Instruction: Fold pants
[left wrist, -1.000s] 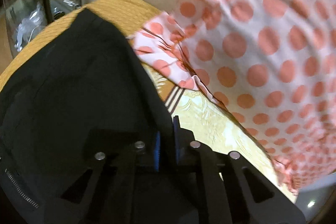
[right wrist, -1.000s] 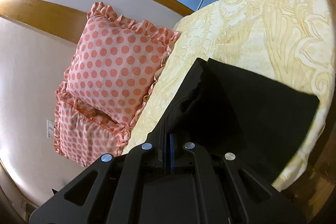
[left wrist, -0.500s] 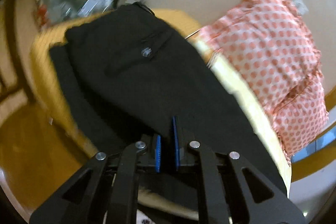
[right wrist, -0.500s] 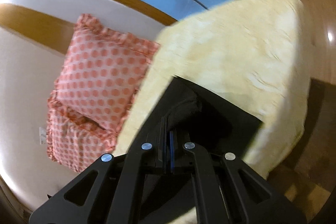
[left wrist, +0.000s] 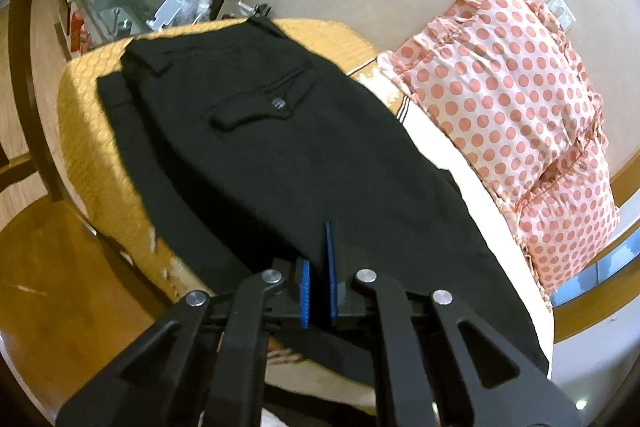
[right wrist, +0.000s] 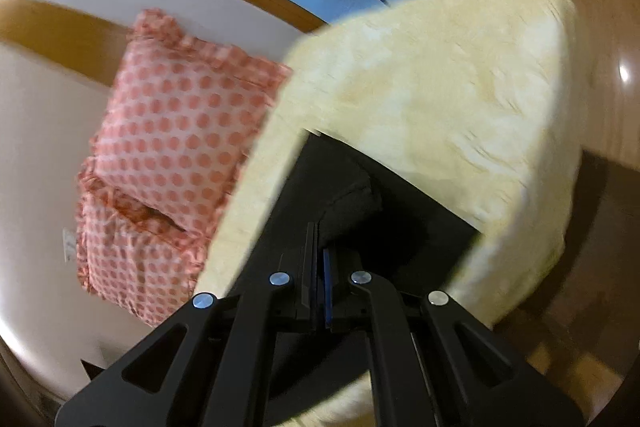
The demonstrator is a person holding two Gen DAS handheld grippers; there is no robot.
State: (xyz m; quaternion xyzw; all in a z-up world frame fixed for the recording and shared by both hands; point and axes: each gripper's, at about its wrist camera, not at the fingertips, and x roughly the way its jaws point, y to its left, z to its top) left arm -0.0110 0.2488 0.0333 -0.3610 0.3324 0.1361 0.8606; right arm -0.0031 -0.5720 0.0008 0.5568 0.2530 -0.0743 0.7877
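On the left, the left wrist view now takes in nearly the whole garment, where a second ago it looked close across the cloth at the spotted pillow. The black pants (left wrist: pixel 280 147) lie spread over the bed (left wrist: pixel 88 131), waistband at the far left over the orange quilted cover, a flapped back pocket (left wrist: pixel 260 99) facing up, the legs running near and right past the polka-dot pillows (left wrist: pixel 512 115) that lean on the far wall. The left gripper (left wrist: pixel 318 283) has pulled back and up from the bed; its blue pads stand a narrow gap apart with a ridge of black cloth between them, so I judge it pinches the fabric at the near leg end, though the exact contact is hard to read.

On the right, the right wrist view has also swung away: the cream bedspread (right wrist: pixel 440 99) is motion-blurred and more floor shows at the right than a second ago. The right gripper (right wrist: pixel 320 267) has its jaws almost fully together on a bunched fold of the pants (right wrist: pixel 392 223), which rises off the cover just beyond the tips.

Both claws lifting the leg end together suggests the fold toward the waistband is under way, not yet laid down.
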